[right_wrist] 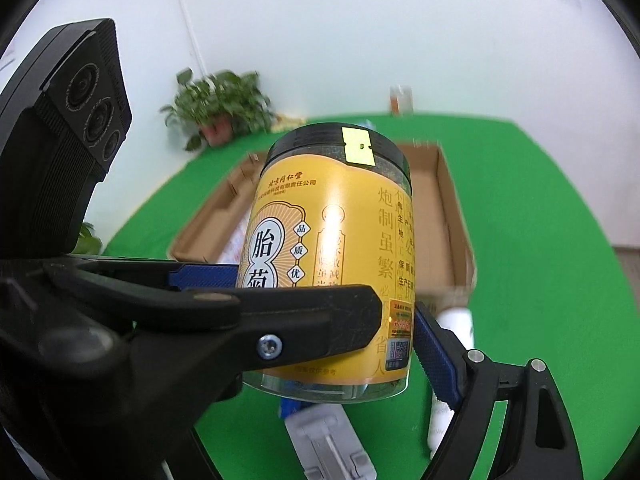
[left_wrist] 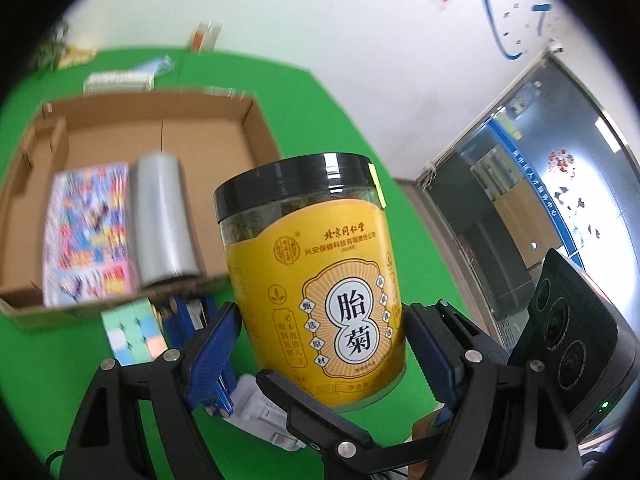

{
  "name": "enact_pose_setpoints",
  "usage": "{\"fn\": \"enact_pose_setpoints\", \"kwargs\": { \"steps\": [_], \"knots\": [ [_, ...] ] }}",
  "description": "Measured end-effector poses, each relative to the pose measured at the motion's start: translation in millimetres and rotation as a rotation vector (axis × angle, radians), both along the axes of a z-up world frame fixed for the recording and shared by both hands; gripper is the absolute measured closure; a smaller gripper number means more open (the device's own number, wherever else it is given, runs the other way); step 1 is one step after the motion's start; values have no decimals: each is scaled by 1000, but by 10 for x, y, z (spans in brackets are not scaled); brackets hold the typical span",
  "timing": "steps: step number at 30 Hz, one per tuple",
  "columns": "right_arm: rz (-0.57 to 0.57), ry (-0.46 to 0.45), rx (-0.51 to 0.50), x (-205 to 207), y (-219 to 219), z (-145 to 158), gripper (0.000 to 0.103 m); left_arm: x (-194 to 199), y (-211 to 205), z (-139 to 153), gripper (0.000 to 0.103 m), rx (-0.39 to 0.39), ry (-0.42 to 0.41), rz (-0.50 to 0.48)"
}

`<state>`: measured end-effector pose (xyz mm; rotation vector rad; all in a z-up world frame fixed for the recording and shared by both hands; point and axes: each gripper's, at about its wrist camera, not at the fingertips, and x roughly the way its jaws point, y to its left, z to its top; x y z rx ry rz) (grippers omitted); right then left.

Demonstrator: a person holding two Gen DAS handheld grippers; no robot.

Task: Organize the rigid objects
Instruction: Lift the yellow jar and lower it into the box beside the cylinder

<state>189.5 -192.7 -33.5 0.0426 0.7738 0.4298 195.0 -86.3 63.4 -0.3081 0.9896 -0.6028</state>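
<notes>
A: White wall behind, a green counter (left_wrist: 304, 120) in front of it, and a potted plant (right_wrist: 224, 110) near the counter's far left corner in the right wrist view.

B: And the jar?

A: The yellow-labelled jar (left_wrist: 320, 280) with the black lid is up off the counter, tilted a little, held between both tools. The left tool (left_wrist: 320, 348) has its blue pads pressed on the jar's lower sides. The right tool (right_wrist: 328, 312) clamps the same jar (right_wrist: 332, 248) from left and right as well, one blue pad on each side.

B: What lies beyond it?

A: A shallow cardboard box (left_wrist: 240, 120) sits on the counter toward its far edge. Inside, a colourful printed packet (left_wrist: 88, 236) lies flat at the box's near left, with a silvery roll (left_wrist: 164, 220) touching its right side.

B: Anything outside the box?

A: Just in front of its near wall, a pastel puzzle cube (left_wrist: 132, 332). Below the jar there's a grey plastic item (right_wrist: 332, 444), and a white tube (right_wrist: 452, 324) near the box's near right corner; it's blurred, so I can't say exactly what either is
</notes>
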Motion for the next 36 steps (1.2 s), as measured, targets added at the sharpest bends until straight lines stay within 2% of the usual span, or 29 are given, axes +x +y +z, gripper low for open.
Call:
{"fn": "enact_pose_setpoints", "kwargs": {
  "steps": [9,13,18,24,26,32,36],
  "knots": [
    [5,-166,-15,-61,135,712,19,-34,-3,666,20,6,-157,-3],
    [7,-198,-6,-14,165,882,19,48,51,797,20,26,-182,-4],
    [9,-190,10,78,163,963,19,269,57,827,20,40,-167,-2],
    [5,-108,17,273,91,776,19,633,40,622,20,39,-86,-7],
    [7,-74,17,484,114,663,19,754,32,515,20,44,-53,-9],
    [17,34,33,908,79,250,19,1047,-21,151,20,57,48,-2],
    [22,110,36,1121,62,-112,19,1221,-74,-214,20,68,136,-6]
  ]
}}
